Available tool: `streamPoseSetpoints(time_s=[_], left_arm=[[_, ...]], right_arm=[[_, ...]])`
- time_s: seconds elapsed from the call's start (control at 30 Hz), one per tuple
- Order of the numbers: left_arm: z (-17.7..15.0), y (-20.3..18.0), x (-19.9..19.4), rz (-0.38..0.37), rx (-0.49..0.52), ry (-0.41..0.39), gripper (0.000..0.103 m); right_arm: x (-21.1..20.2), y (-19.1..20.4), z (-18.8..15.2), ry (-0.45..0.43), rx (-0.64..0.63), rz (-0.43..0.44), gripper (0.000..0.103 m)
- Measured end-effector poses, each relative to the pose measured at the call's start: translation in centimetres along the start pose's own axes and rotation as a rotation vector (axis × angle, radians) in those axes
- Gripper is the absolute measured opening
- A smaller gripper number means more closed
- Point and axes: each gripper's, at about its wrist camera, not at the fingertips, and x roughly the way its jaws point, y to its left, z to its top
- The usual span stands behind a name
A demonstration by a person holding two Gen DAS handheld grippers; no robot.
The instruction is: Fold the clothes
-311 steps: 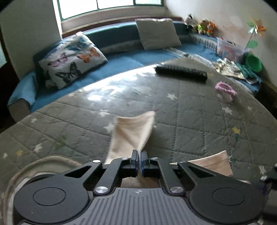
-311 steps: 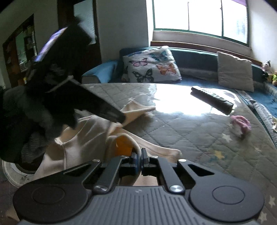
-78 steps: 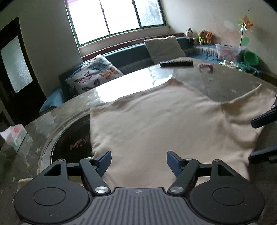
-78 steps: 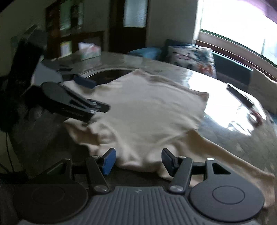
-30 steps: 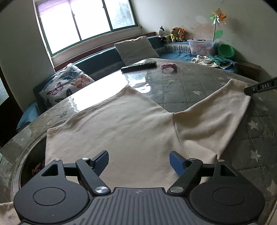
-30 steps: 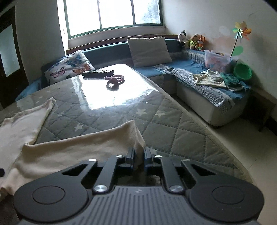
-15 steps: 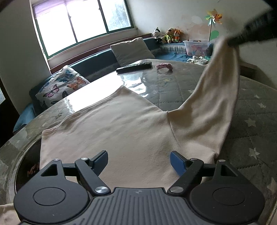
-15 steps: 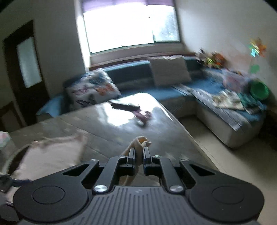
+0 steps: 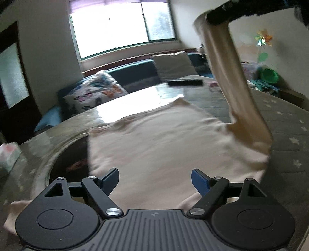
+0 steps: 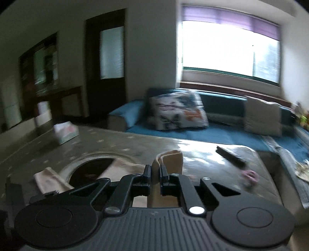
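A cream long-sleeved top (image 9: 164, 139) lies spread flat on the round quilted table (image 9: 285, 115). My left gripper (image 9: 154, 178) is open and empty, hovering over the top's near hem. My right gripper (image 10: 155, 171) is shut on the cuff of the right sleeve (image 10: 171, 159). In the left wrist view that sleeve (image 9: 231, 77) hangs stretched from the right gripper (image 9: 218, 18), high above the table at upper right. The other sleeve (image 10: 51, 181) lies on the table's left side.
A dark round inset (image 9: 67, 164) sits under the top's left edge. A black remote (image 9: 185, 82) and a pink item (image 10: 250, 175) lie on the far side of the table. A tissue box (image 10: 65, 132) stands at the left. A blue sofa (image 10: 222, 133) with cushions runs behind.
My right gripper has lifted the sleeve higher and swung it left, over the body of the top. My left gripper has stayed open and shifted left along the hem.
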Motion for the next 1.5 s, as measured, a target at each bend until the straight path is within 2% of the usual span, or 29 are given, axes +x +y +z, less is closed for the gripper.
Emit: streamPoseSetpoints(time_s=[0.13,0.33,0.47,0.63,0.73,0.8,0.97,1.1,1.23,1.37,1.5], left_arm=[[-1.2,2.1,-0.9,0.037,-0.05,0.008,0.086],[-2.5,4.2,-1.9,0.08,-0.101,0.017,0.086],[-2.7,5.1,-2.5,0.107,-0.13,0.018,0.086],[-2.4,5.2,-3.1,0.117,-0.148,0.009,0.084],[-1.9,4.7,-2.8,0.106,-0.144,0.006,0.077],[-1.6,4.5,-2.2,0.093,-0.139,0.006,0.067],[-1.3,3.8,-0.5,0.074,-0.133,0.043,0.03],[-1.7,3.5,0.2,0.071,-0.115,0.071,0.019],[-2.1,3.3,0.2,0.074,-0.094,0.074,0.018],[-1.9,4.2,-0.6,0.081,-0.129,0.072,0.021],[-2.0,6.1,-1.4,0.123,-0.174,0.073,0.026]], right_arm=[[3.1,4.0,-0.1,0.049,-0.038,0.077,0.007],[7.2,8.2,-2.4,0.163,-0.085,0.175,0.011],[7.1,8.4,-3.5,0.197,-0.111,0.194,0.015],[6.4,5.9,-5.7,0.259,-0.121,0.146,0.015],[6.7,3.9,-7.8,0.311,-0.098,0.103,0.015],[6.7,2.3,-9.4,0.339,-0.058,0.08,0.015],[6.7,-0.7,-11.7,0.382,0.008,0.038,0.015],[6.6,-1.8,-11.6,0.36,0.02,0.026,0.015],[7.7,-2.2,-11.2,0.321,0.016,0.01,0.015],[8.9,-2.4,-11.3,0.331,0.022,-0.009,0.015],[8.9,-0.7,-10.2,0.306,-0.034,0.034,0.016]])
